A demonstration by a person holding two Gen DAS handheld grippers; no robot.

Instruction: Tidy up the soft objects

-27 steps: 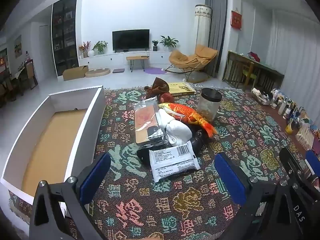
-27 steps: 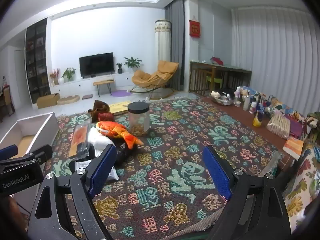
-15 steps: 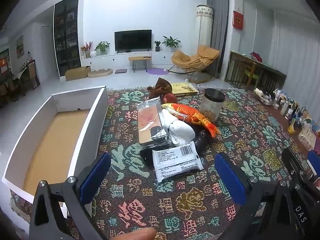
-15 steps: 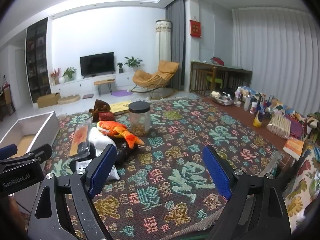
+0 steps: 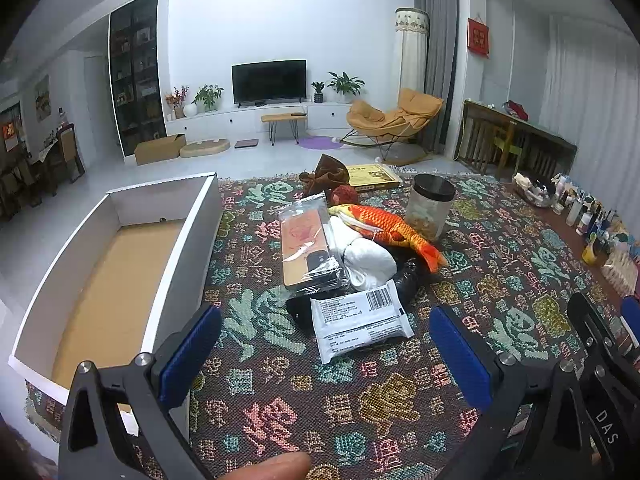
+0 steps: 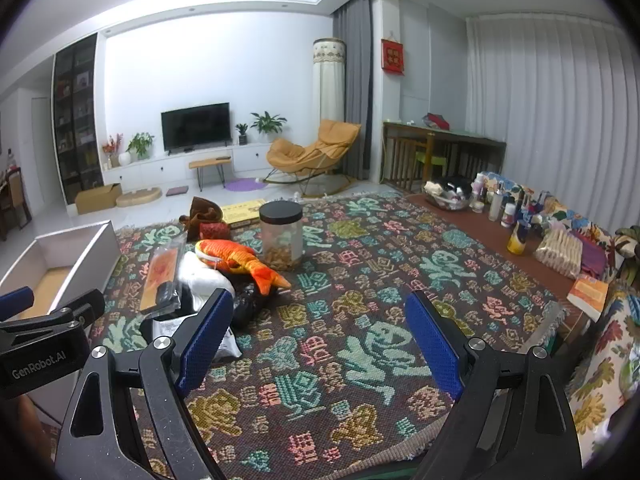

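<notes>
A black item (image 5: 404, 280) under the pile is mostly hidden, perhaps a bag. The orange plush fish (image 5: 390, 230) lies atop a white bundle (image 5: 368, 260), just left of the black-lidded jar (image 5: 430, 210). Left gripper (image 5: 324, 354) and right gripper (image 6: 320, 338) hang wide apart, empty, nearer than the jar.

white-walled living room, television (image 5: 269, 80) on a low white cabinet (image 5: 248, 120), orange rocking chair (image 5: 394, 120), grey curtains (image 6: 357, 92)
</notes>
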